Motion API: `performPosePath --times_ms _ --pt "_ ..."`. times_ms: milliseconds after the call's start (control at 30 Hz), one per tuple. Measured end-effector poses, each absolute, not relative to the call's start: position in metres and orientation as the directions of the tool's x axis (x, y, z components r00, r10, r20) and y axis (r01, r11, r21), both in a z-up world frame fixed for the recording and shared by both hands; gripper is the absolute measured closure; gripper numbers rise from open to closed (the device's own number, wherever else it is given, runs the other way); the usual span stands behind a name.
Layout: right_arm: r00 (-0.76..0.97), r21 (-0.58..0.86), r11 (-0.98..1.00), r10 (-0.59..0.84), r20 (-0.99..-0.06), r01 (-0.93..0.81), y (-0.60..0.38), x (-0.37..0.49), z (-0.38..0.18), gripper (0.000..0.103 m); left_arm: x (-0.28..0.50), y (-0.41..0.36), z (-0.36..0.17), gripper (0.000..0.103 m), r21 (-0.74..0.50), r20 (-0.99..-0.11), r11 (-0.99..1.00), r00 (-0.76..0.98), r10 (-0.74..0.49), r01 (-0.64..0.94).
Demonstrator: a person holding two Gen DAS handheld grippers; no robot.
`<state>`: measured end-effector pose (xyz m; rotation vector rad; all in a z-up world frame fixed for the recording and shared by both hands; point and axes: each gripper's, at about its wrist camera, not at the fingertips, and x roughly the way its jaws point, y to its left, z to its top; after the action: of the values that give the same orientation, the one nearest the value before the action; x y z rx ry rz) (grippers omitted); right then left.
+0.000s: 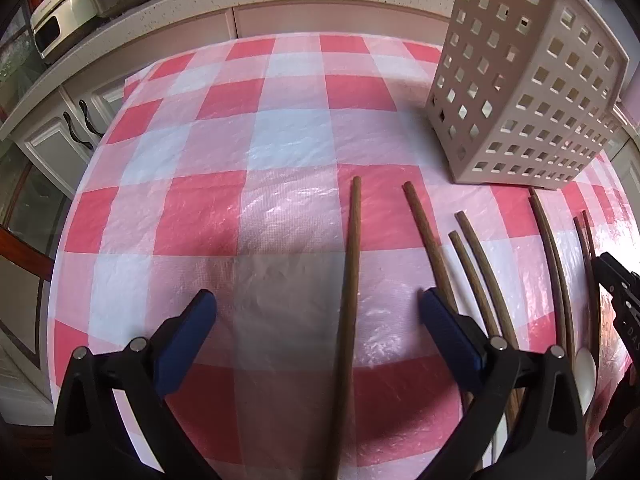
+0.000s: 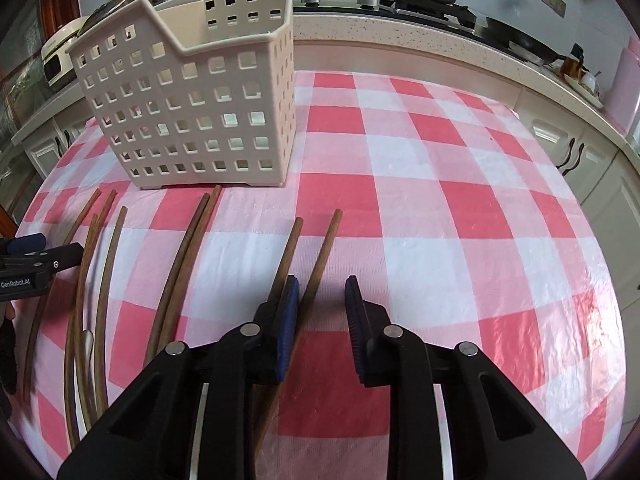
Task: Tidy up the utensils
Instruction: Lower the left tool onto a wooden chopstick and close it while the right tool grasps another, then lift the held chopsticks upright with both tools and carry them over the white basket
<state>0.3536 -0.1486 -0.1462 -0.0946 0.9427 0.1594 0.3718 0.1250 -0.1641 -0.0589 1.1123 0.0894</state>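
over chopsticks, left fingers wide, right fingers narrower

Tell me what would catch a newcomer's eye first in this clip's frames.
The red-and-white checked tablecloth fills both views. At its far side a perforated cream utensil basket stands upright, apparently with nothing in it. In front of it wooden chopsticks lie spread out on the cloth. The left tongs are open around one chopstick, and the right tongs are open around another.
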Motion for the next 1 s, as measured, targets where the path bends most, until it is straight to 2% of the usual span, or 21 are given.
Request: performPosePath --times_ms 133,200,233,267,300,333,500,600,633,667,800,1000 --pt "0.574 -0.026 0.977 0.102 -0.812 -0.211 -0.145 0.352 -0.146 0.086 0.376 0.126 -0.165 0.004 -0.002 -0.91 0.994 0.413 0.042 -0.107" --pt "0.57 -0.017 0.975 0.115 -0.814 -0.221 -0.147 0.353 -0.146 0.086 0.375 0.123 -0.165 0.009 0.001 -0.904 0.996 0.426 0.04 -0.09" --pt "0.566 -0.01 0.975 0.122 -0.815 -0.224 -0.148 0.354 -0.146 0.087 0.375 0.121 -0.164 0.017 0.001 -0.901 0.997 0.432 0.036 -0.081" --pt "0.562 -0.006 0.974 0.126 -0.818 -0.227 -0.148 0.354 -0.146 0.087 0.374 0.119 -0.161 0.031 0.003 -0.897 0.998 0.441 0.033 -0.068" --pt "0.557 -0.005 0.973 0.129 -0.82 -0.232 -0.148 0.355 -0.146 0.087 0.373 0.116 -0.158 0.039 0.004 -0.892 0.999 0.451 0.025 -0.049" --pt "0.555 -0.004 0.972 0.131 -0.822 -0.235 -0.148 0.355 -0.146 0.087 0.373 0.113 -0.157 0.05 0.003 -0.891 0.999 0.453 0.021 -0.04" --pt "0.542 -0.001 0.968 0.14 -0.828 -0.25 -0.147 0.358 -0.145 0.088 0.38 0.11 -0.155 0.058 0.01 -0.888 1.0 0.459 0.017 -0.019" --pt "0.54 -0.008 0.963 0.143 -0.829 -0.268 -0.146 0.358 -0.146 0.09 0.38 0.106 -0.154 0.08 0.016 -0.885 1.0 0.466 0.01 0.01" --pt "0.54 -0.013 0.962 0.141 -0.83 -0.272 -0.145 0.358 -0.145 0.09 0.38 0.105 -0.153 0.091 0.016 -0.885 1.0 0.466 0.004 0.022" --pt "0.539 -0.015 0.962 0.141 -0.83 -0.274 -0.144 0.357 -0.146 0.09 0.38 0.104 -0.153 0.097 0.024 -0.885 0.999 0.465 0.009 0.026" --pt "0.533 -0.004 0.961 0.151 -0.832 -0.278 -0.145 0.355 -0.145 0.091 0.378 0.101 -0.153 0.097 0.042 -0.878 0.998 0.479 0.019 0.038" --pt "0.528 0.094 0.954 0.237 -0.815 -0.283 -0.16 0.347 -0.144 0.095 0.364 0.098 -0.146 0.097 -0.001 -0.859 1.0 0.512 -0.015 0.029"
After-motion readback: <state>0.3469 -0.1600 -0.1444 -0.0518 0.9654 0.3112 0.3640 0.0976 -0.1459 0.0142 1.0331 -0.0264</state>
